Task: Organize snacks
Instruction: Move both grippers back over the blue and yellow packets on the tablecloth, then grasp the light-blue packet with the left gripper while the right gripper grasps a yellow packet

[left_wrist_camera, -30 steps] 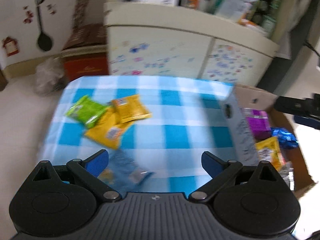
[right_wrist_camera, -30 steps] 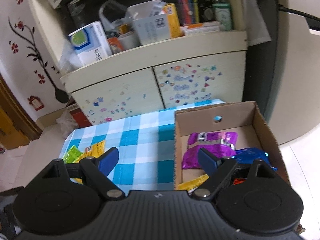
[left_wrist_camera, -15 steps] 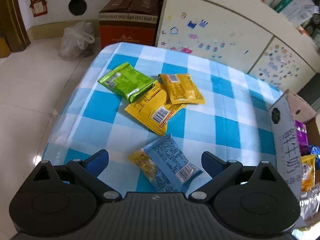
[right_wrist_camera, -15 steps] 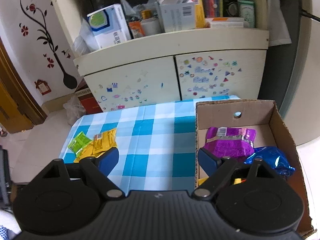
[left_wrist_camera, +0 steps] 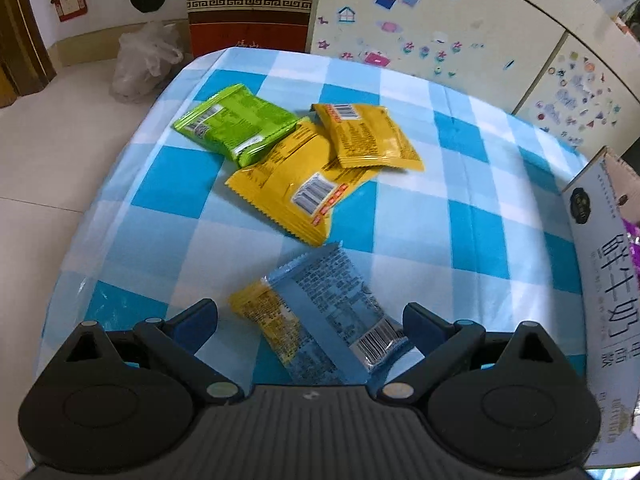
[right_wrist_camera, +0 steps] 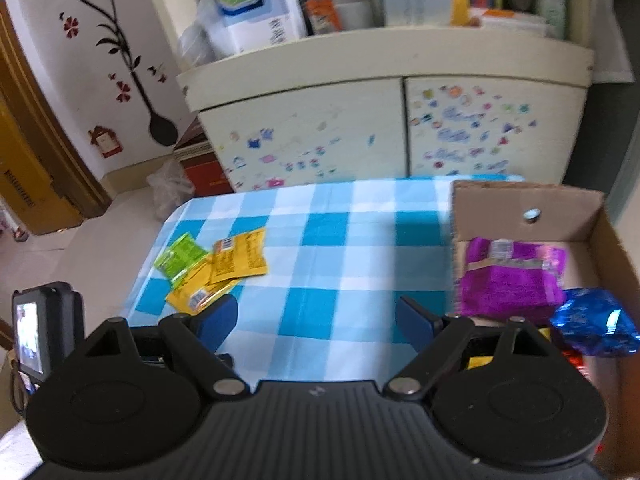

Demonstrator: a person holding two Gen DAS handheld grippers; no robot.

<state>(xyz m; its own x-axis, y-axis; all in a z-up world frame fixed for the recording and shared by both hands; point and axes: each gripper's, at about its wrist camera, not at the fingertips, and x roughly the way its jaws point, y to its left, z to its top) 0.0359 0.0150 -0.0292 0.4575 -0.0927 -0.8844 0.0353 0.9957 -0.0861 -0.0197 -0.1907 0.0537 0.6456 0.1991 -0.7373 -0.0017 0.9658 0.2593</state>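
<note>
My left gripper [left_wrist_camera: 310,322] is open and empty, just above a blue snack packet [left_wrist_camera: 340,312] that lies over a small yellow packet [left_wrist_camera: 268,320] on the checked tablecloth [left_wrist_camera: 420,208]. Farther off lie a green packet [left_wrist_camera: 236,126] and two yellow packets [left_wrist_camera: 296,184] [left_wrist_camera: 368,136]. My right gripper [right_wrist_camera: 318,316] is open and empty above the cloth, left of a cardboard box [right_wrist_camera: 532,200] holding a purple packet [right_wrist_camera: 512,280] and a blue foil packet [right_wrist_camera: 592,322]. The green packet also shows in the right wrist view [right_wrist_camera: 180,256].
The box's white printed side [left_wrist_camera: 604,280] stands at the right of the left wrist view. A stickered cream cabinet [right_wrist_camera: 392,128] stands behind the table. A red-brown carton [left_wrist_camera: 248,12] and a plastic bag [left_wrist_camera: 144,60] sit on the floor at the left.
My left gripper has swung left and lowered toward the blue packet, which now lies between its fingers. My right gripper has drifted left, away from the box. Both stay open.
</note>
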